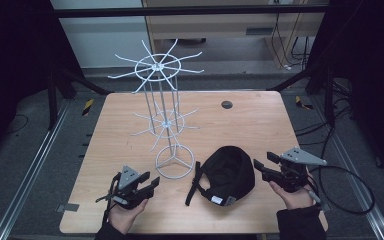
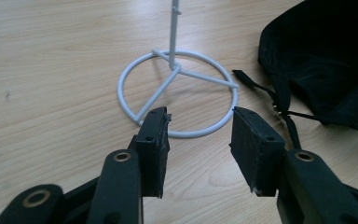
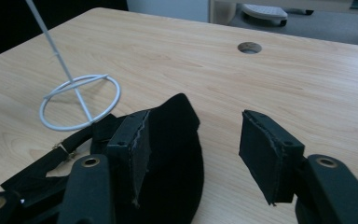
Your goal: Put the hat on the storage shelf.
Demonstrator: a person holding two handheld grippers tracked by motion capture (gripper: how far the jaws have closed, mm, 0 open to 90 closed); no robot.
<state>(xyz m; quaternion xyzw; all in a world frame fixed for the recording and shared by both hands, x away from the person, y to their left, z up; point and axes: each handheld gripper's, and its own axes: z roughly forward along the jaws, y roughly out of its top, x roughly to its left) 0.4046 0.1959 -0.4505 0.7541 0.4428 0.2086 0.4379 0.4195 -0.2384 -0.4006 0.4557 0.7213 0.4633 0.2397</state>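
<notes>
Nothing looks begun: the black cap [image 1: 228, 172] lies on the counter [image 1: 260, 120], right of the wire rack [image 1: 166, 115]. The left gripper [image 1: 147, 187] and right gripper [image 1: 261, 167] hold jaws spread, empty.

Each hand holds a black two-jaw tool. The left gripper [image 1: 139, 188] carries a grey three-cornered plate on top, with dark fittings beneath it and thin black cable looping beside the hand. The right gripper [image 1: 263, 169] wears the same grey plate, and a black cable trails from it in a wide loop. Both forearms wear dark sleeves reaching the wrists. Seen close, the jaws are flat rectangular black pads with frayed edges, mounted on black arms with brass-ringed pivot holes.
</notes>
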